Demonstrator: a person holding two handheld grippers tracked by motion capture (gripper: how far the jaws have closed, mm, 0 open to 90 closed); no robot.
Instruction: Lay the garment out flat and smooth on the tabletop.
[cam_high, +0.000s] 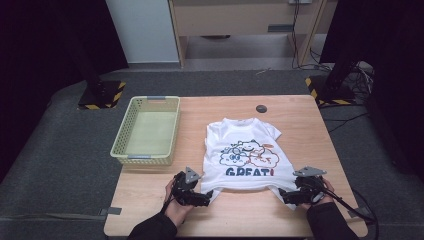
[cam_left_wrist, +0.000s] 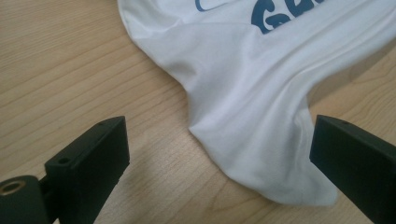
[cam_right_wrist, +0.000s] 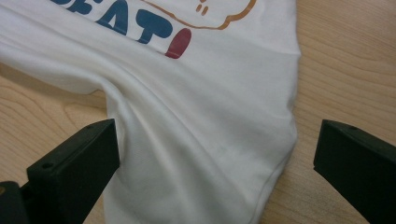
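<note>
Both grippers, left gripper (cam_high: 206, 194) and right gripper (cam_high: 284, 194), are being held spread at the near corners of the white T-shirt (cam_high: 244, 152). Its left corner (cam_left_wrist: 280, 186) is being straddled, ungripped. Its right corner (cam_right_wrist: 205, 177) is likewise unpinched; folding is judged barely started.

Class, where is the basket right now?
In the high view, the basket sits at the table's left edge, left of the shirt.
</note>
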